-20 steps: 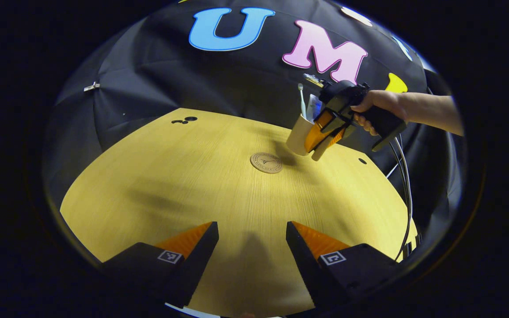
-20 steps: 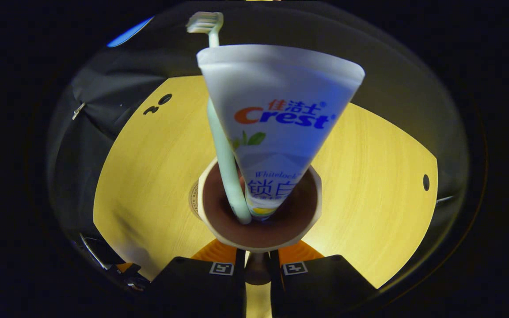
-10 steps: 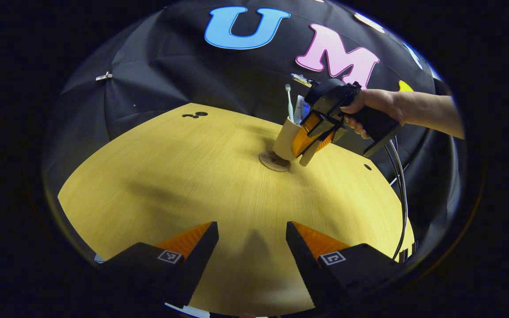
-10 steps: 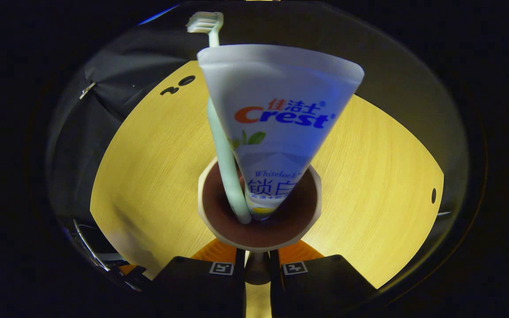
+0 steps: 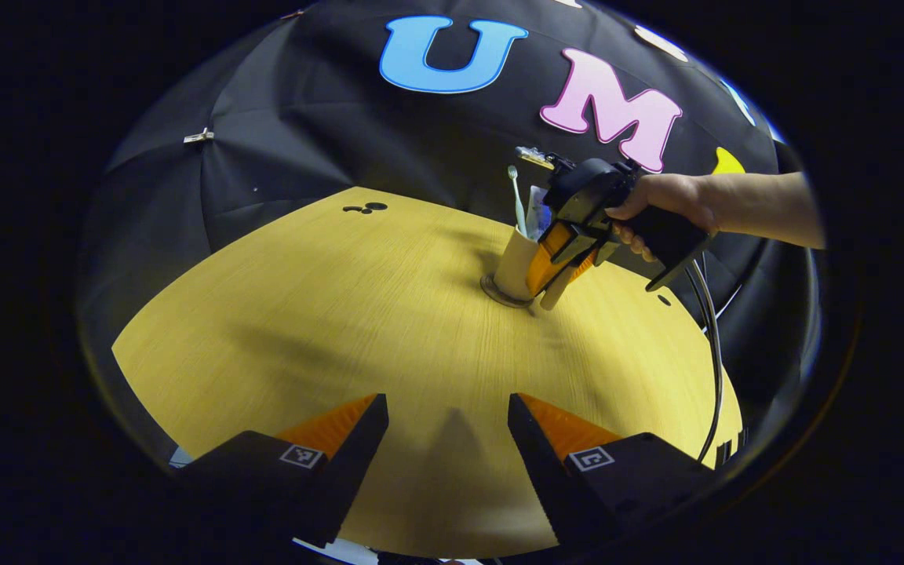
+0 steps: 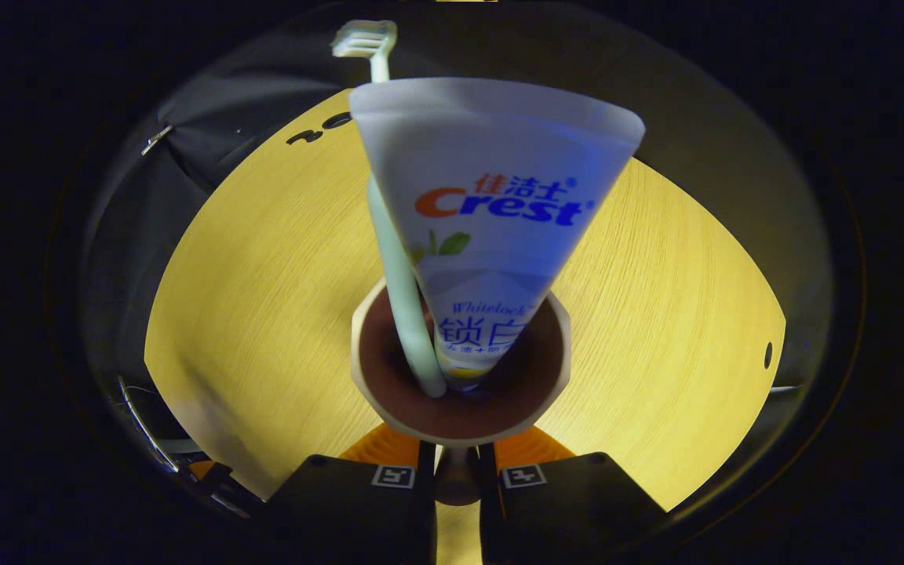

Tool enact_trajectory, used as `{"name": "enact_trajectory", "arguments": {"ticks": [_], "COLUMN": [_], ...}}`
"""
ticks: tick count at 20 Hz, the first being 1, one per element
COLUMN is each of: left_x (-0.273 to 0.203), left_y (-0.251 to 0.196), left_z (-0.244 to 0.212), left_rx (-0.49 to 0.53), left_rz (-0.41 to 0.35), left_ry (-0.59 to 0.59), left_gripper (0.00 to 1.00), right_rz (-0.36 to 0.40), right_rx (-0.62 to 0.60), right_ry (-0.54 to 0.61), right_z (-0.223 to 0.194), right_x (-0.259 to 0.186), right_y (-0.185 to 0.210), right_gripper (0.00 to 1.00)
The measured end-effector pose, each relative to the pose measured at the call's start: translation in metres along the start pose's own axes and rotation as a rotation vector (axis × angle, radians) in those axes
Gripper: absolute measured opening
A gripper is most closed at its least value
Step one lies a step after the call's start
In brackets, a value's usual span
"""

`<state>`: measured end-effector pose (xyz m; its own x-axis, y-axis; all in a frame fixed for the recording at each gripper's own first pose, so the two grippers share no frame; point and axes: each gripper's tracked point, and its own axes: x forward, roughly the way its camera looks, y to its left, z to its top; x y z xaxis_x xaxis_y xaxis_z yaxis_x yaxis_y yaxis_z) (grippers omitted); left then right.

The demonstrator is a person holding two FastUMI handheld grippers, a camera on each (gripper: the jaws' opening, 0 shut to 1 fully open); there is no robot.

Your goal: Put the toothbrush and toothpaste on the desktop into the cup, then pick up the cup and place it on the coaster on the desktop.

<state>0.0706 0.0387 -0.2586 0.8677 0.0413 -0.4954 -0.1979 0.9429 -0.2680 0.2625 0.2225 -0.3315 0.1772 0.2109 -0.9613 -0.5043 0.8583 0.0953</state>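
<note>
The right gripper [image 5: 550, 271] pinches the cup's [image 5: 513, 265] handle [image 6: 456, 477]; the cup sits on the coaster [image 5: 493, 290]. The left gripper [image 5: 447, 428] gapes wide, holding nothing.

I see a round tabletop [image 5: 358, 314] of pale yellow wood grain, brightly lit from above. A black cloth wall [image 5: 303, 149] hangs creased behind it, held by a small metal clip [image 5: 198, 137]. Small dark holes [image 5: 367, 208] mark the table's far edge.
</note>
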Motion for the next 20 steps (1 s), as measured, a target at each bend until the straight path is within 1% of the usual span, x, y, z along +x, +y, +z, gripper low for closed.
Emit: {"name": "enact_trajectory", "arguments": {"ticks": [1, 2, 5, 6, 7, 8, 9, 10, 11, 12, 14, 15, 16, 20], "left_x": [-0.001, -0.002, -0.002, -0.004, -0.006, -0.006, -0.007, -0.009, -0.01, -0.012, -0.016, -0.019, -0.021, -0.031], "left_y": [0.0, 0.0, -0.001, 0.0, 0.0, 0.0, -0.001, -0.002, -0.003, -0.003, -0.005, -0.005, -0.007, -0.019], "left_z": [0.001, 0.0, 0.0, 0.0, 0.001, 0.001, 0.003, 0.004, 0.005, 0.006, 0.009, 0.012, 0.015, 0.03], "left_rx": [-0.005, -0.008, -0.005, 0.0, 0.004, 0.009, 0.013, 0.016, 0.02, 0.024, 0.032, 0.035, 0.036, 0.046], "left_rz": [0.002, 0.001, 0.004, 0.005, 0.004, 0.005, 0.004, 0.004, 0.003, 0.003, 0.001, 0.0, -0.002, -0.017], "left_ry": [-0.001, -0.001, 0.002, 0.0, -0.003, -0.004, -0.006, -0.007, -0.01, -0.013, -0.019, -0.025, -0.033, -0.064], "left_gripper": [0.98, 0.98, 0.98, 0.98, 0.98, 0.98, 0.98, 0.98, 0.98, 0.98, 0.98, 0.98, 0.98, 0.98], "right_rz": [-0.003, -0.005, 0.003, 0.0, 0.004, 0.008, 0.011, 0.01, 0.008, 0.005, 0.003, -0.004, -0.012, -0.03], "right_rx": [-0.005, -0.007, 0.002, -0.007, -0.018, -0.026, -0.032, -0.036, -0.035, -0.031, -0.021, -0.015, -0.005, 0.065], "right_ry": [-0.001, 0.003, 0.016, 0.009, 0.003, 0.005, 0.004, -0.002, -0.01, -0.018, -0.04, -0.061, -0.089, -0.217], "right_z": [0.001, 0.0, -0.003, -0.001, 0.0, -0.004, -0.006, -0.007, -0.008, -0.011, -0.01, -0.012, -0.011, -0.016], "right_x": [0.001, 0.001, 0.001, 0.0, -0.004, -0.005, -0.007, -0.01, -0.014, -0.018, -0.029, -0.033, -0.042, -0.091], "right_y": [0.003, 0.004, 0.008, 0.006, 0.006, 0.008, 0.01, 0.011, 0.009, 0.008, 0.007, 0.004, 0.0, -0.016], "right_gripper": [0.19, 0.25, 0.28, 0.33, 0.35, 0.49, 0.51, 0.6, 0.61, 0.66, 0.96, 1.0, 0.98, 0.98]}}
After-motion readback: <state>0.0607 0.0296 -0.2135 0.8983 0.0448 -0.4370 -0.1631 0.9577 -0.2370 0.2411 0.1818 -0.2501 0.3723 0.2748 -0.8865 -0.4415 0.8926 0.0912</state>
